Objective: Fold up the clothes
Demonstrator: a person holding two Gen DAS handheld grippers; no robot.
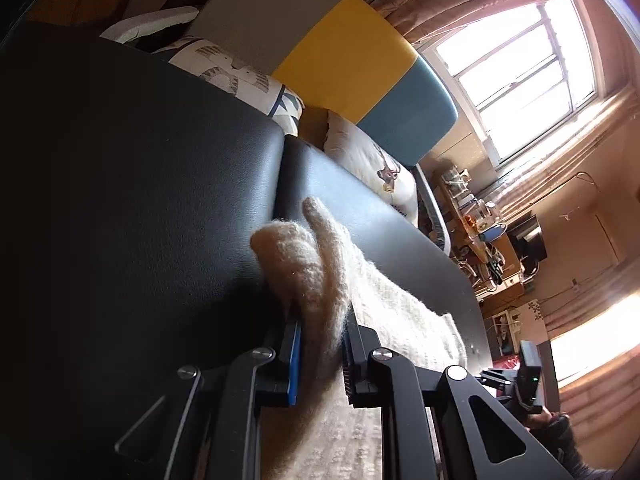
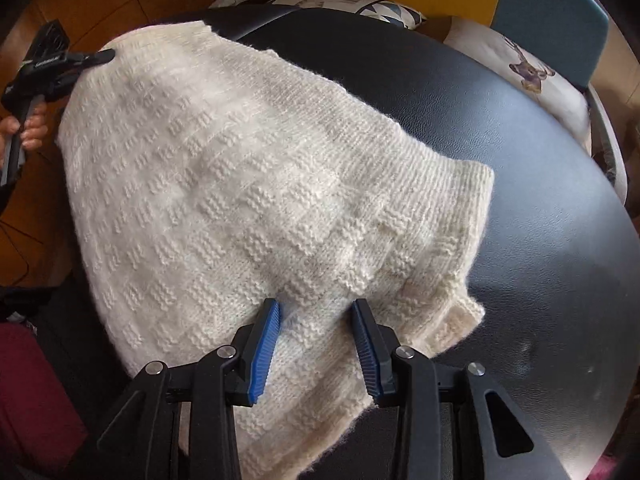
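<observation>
Your left gripper [image 1: 320,344] pinches a bunched fold of the cream sweater [image 2: 248,184] between its nearly closed fingers, at the sweater's far-left edge. Your right gripper [image 2: 316,344] is spread wide and holds nothing, its fingers resting on the near hem. The sweater lies across the black tabletop [image 2: 540,240].

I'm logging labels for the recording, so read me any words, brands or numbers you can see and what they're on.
Left gripper: white lettering on its black body, too blurred to read.
Cushions: pictures only, no text.
Cream sweater: no tag or print showing.
Nothing else legible.
</observation>
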